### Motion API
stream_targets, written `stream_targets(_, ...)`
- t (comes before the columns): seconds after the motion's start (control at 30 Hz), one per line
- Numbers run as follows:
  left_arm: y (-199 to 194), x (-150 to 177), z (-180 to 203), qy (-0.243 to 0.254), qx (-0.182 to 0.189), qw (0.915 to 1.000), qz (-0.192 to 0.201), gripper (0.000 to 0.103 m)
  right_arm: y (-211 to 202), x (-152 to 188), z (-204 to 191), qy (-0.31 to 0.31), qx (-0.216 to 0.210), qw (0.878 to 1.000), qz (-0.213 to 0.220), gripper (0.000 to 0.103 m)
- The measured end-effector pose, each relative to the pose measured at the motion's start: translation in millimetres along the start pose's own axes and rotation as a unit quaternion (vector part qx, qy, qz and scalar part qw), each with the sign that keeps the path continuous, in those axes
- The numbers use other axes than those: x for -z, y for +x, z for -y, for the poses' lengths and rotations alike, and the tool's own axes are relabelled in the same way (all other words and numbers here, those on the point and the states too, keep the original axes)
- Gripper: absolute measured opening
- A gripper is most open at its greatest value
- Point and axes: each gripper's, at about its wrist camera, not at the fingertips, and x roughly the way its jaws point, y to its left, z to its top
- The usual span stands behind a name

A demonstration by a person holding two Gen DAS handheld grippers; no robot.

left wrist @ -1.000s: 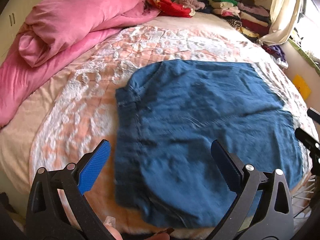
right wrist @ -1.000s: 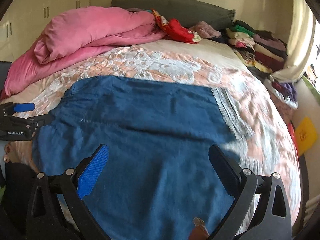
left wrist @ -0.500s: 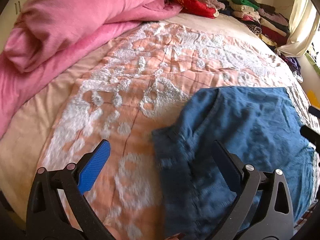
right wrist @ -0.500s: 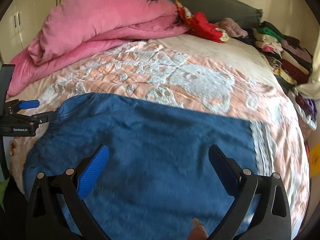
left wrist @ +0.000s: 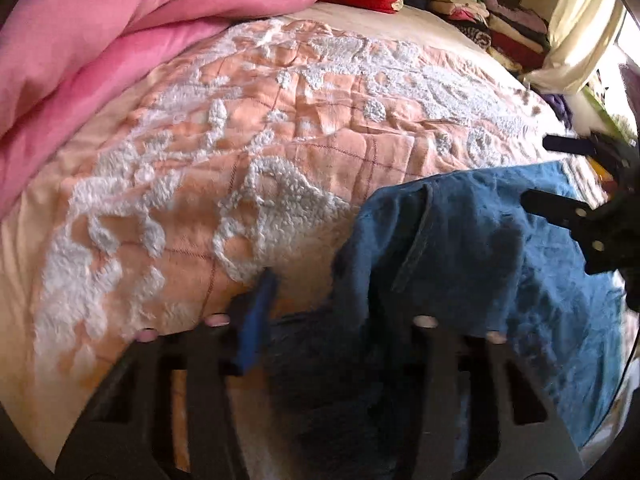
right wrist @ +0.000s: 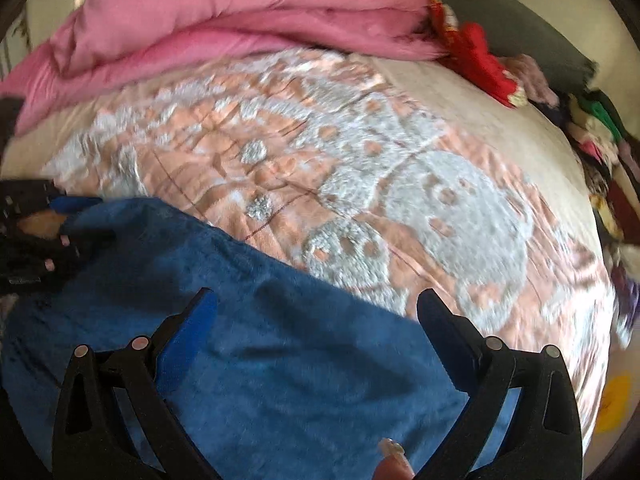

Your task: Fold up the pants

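Blue denim pants (left wrist: 460, 240) lie on the bed's peach and white quilt (left wrist: 280, 140). In the left wrist view my left gripper (left wrist: 316, 312) sits at the pants' left edge, its jaws much narrower than before with denim bunched between them; blur hides the exact contact. In the right wrist view the pants (right wrist: 280, 340) fill the lower half, and my right gripper (right wrist: 316, 320) is wide open just over them. The left gripper (right wrist: 36, 236) shows at the pants' left corner there. The right gripper (left wrist: 580, 216) shows at the right in the left wrist view.
A pink duvet (left wrist: 100, 40) is piled at the back left of the bed. Red cloth (right wrist: 476, 60) and stacks of folded clothes (left wrist: 492, 20) lie along the far right side. A grey headboard (right wrist: 520, 28) is behind.
Both grippers have moved forward and down to the pants' near edge. The left jaws have narrowed on the denim edge, which now bunches up. The right jaws stay open.
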Motion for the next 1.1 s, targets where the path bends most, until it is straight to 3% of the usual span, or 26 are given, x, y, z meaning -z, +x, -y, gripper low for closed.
stream_targets(0.07,-5.4,0.5,-3.3,0.000,0.012,0.9999,0.009,0.027,9.3,-4.0,-4.8,-0.026,-0.002,1.000,-0.011,0.099)
stream_targets(0.23,-29.6,1.8,0.0,0.013,0.025,0.9986,0.045,0.025,29.5,-9.2,-21.2,-0.089,-0.004,0.995,-0.033,0.094)
stream_targets(0.3,-39.0,2.5,2.5,0.022,0.030,0.9977,0.057,0.025,34.5,-10.6,-29.6,-0.111,-0.007,0.993,-0.036,0.081)
stream_targets(0.33,-42.6,2.8,3.0,0.024,0.033,0.9973,0.061,0.025,35.8,-11.1,-33.0,-0.115,-0.015,0.993,-0.037,0.068)
stream_targets(0.37,-45.1,3.5,3.5,0.026,0.035,0.9970,0.064,0.025,35.6,-11.4,-36.9,-0.115,-0.033,0.992,-0.037,0.049)
stream_targets(0.43,-48.0,4.0,5.6,0.031,0.036,0.9966,0.066,0.025,31.4,-12.3,-40.9,-0.099,-0.066,0.992,-0.028,0.024)
stream_targets(0.53,-47.1,4.7,6.0,0.036,0.028,0.9967,0.068,0.025,20.2,-8.8,-40.5,-0.062,-0.075,0.995,-0.009,0.012)
stream_targets(0.63,-48.5,8.0,9.7,0.048,0.017,0.9965,0.067,0.025,1.0,0.6,-37.7,-0.036,-0.072,0.997,0.018,0.007)
stream_targets(0.87,-78.0,26.1,33.8,0.093,0.034,0.9914,0.085,0.025,-71.8,43.3,-34.2,0.021,-0.057,0.995,0.073,0.006)
stream_targets(1.1,-107.2,54.8,68.3,0.153,0.060,0.9821,0.092,0.026,-138.7,116.6,-54.1,0.095,-0.043,0.990,0.099,0.006)
